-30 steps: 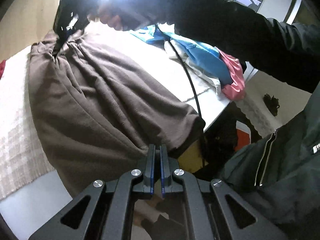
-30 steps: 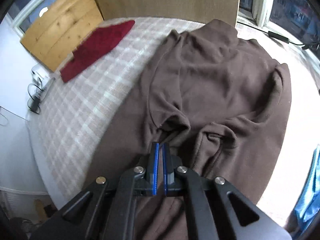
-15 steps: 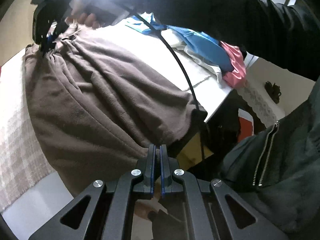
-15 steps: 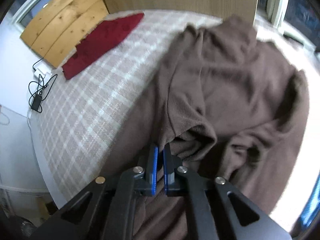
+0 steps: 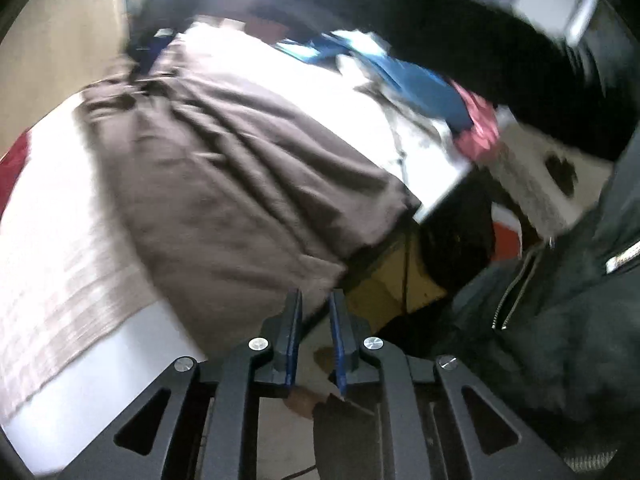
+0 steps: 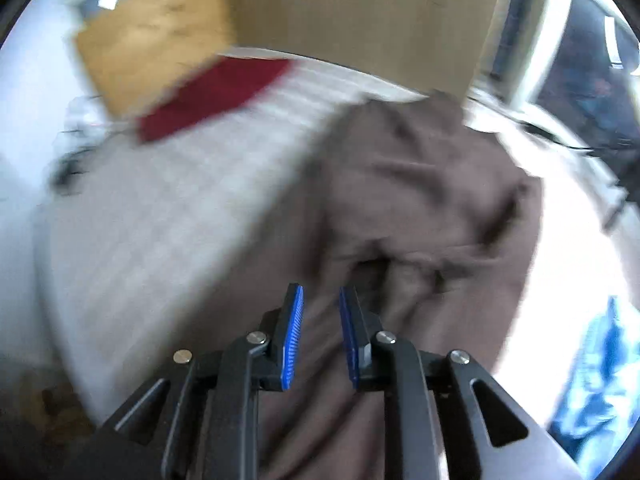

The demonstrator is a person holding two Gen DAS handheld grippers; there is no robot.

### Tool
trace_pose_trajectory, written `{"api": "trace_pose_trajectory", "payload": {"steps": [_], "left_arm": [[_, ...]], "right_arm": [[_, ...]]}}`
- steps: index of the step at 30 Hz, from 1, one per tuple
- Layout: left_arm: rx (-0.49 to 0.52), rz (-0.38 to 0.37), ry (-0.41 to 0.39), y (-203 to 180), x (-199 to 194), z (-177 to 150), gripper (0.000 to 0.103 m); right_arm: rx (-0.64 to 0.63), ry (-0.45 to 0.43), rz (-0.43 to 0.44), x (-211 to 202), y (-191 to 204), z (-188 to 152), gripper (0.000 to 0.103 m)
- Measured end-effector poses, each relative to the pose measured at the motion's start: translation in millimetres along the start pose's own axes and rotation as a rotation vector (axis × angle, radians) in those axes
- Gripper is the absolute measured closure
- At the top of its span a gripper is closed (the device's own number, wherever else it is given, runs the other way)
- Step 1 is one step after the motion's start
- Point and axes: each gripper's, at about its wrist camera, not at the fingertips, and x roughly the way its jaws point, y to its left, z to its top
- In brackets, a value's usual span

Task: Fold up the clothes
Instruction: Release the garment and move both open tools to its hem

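My left gripper (image 5: 314, 308) has just been opening: its blue-lined jaws stand a narrow gap apart with nothing between them, poised over the near hem of the brown garment (image 5: 240, 184), where the cloth hangs off the table edge. The brown garment lies spread and wrinkled across the checked tablecloth (image 5: 60, 280), which shows beside it on the side away from my jacket (image 5: 560, 320). Beyond the brown garment, on the white part of the table, lies a heap of blue cloth (image 5: 416, 80) with a pink piece (image 5: 480, 132) just beside it. My dark sleeve (image 5: 460, 32) reaches over that heap.

My right gripper (image 6: 320, 312) has likewise just been opening; its jaws are slightly parted and empty, above a bunched fold of the brown garment (image 6: 420, 208). Well beyond the brown garment, a red cloth (image 6: 212, 96) lies on the checked tablecloth (image 6: 160, 220) near a wooden board (image 6: 152, 40). Everything is blurred by motion.
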Motion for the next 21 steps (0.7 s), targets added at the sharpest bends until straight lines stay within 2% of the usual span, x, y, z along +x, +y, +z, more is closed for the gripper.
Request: {"api": "trace_pose_trajectory", "payload": {"steps": [2,5,7,9,11,13,14,16,18,19,21], "left_arm": [[-0.070,0.049,-0.041,19.4,-2.3,0.3,0.090],[-0.129,0.075,-0.080,39.3,10.7,3.9,0.089],[-0.092,0.132,-0.017,37.9,37.3,2.7,0.090],[-0.048,0.156,0.002,30.2,42.8,-2.6,0.090],[-0.072,0.143,0.015,27.5,29.5,-7.8,0.086],[-0.129,0.141,-0.007,30.9,12.8,-15.4,0.080],[-0.164,0.145,-0.005,34.7,8.8,-19.0,0.077],[-0.229,0.151,0.000,42.1,2.6,-25.4,0.076],[-0.266,0.148,0.016,48.9,4.4,-28.2,0.076],[-0.277,0.145,0.023,51.4,7.2,-28.2,0.076],[-0.277,0.130,0.038,52.8,13.2,-26.1,0.076]], "right_arm": [[-0.042,0.041,0.021,8.4,21.5,-17.1,0.084],[-0.083,0.075,-0.003,24.3,39.6,-49.8,0.081],[-0.094,0.085,-0.024,25.5,45.4,-70.0,0.074],[-0.075,0.110,-0.028,11.0,44.5,-86.1,0.074],[0.026,0.097,-0.023,-23.3,30.0,-114.5,0.073],[0.185,0.061,-0.104,-58.9,8.1,-156.1,0.047],[0.264,0.059,-0.125,-68.2,1.6,-174.1,0.044],[0.439,0.069,-0.127,-82.6,-10.3,-212.6,0.044],[0.544,0.082,-0.096,-87.5,-13.2,-237.5,0.044],[0.567,0.089,-0.073,-88.3,-10.4,-246.5,0.044],[0.544,0.123,-0.087,-81.7,-1.8,-251.2,0.044]]}}
